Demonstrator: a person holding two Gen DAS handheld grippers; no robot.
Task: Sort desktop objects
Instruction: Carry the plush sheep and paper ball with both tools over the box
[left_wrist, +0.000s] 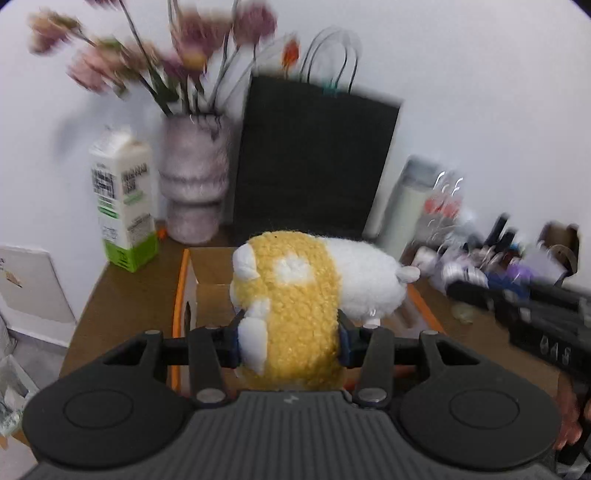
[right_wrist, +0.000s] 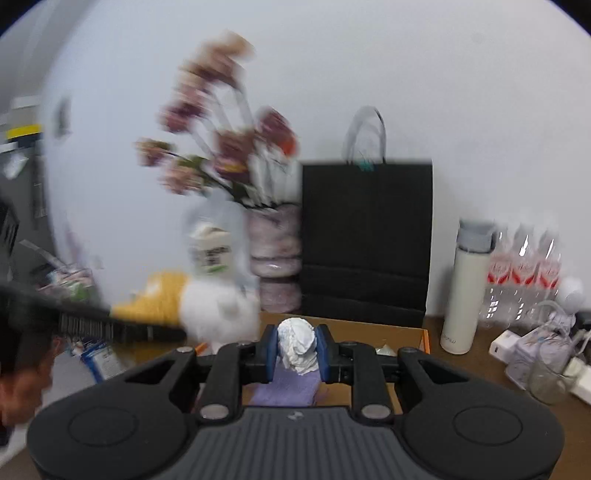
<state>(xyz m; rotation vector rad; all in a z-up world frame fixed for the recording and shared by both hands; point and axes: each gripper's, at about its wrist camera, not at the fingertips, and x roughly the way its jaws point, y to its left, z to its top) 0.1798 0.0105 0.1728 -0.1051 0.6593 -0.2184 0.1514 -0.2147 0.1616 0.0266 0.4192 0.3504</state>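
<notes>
Fingers (left_wrist: 345, 341) of the left gripper (left_wrist: 290, 339) are clamped on a yellow-and-white plush toy (left_wrist: 295, 295) around its yellow middle, blue pads pressed into the fleece on both sides. The toy's white end sticks out ahead and right of the fingers. Beyond and below the fingers an open cardboard box (left_wrist: 207, 269) with an orange edge is seen on a brown desk (left_wrist: 122, 291). Further ahead, left of the fingers, a milk carton (left_wrist: 123, 199) and a pink vase (left_wrist: 194, 177) of blurred flowers are placed; straight ahead a black paper bag (left_wrist: 314, 158) is stood against the wall. To the right of the fingers a white flask (left_wrist: 402, 206), bottles and blurred clutter are seen, with the right gripper (left_wrist: 546, 325) at the right edge.

In the right wrist view, fingers (right_wrist: 323, 349) of that gripper (right_wrist: 297, 350) are closed on a crumpled white paper wad (right_wrist: 297, 343), held upright between the blue pads. A purple cloth (right_wrist: 288, 387) is seen just beneath the fingers, whether touching cannot be told. The plush toy (right_wrist: 207, 306) is seen blurred to the left of the fingers. The black bag (right_wrist: 365, 236) is ahead, the flask (right_wrist: 467, 288) and water bottles (right_wrist: 524, 273) to the right, chargers and cables (right_wrist: 517, 347) nearer on that side.
</notes>
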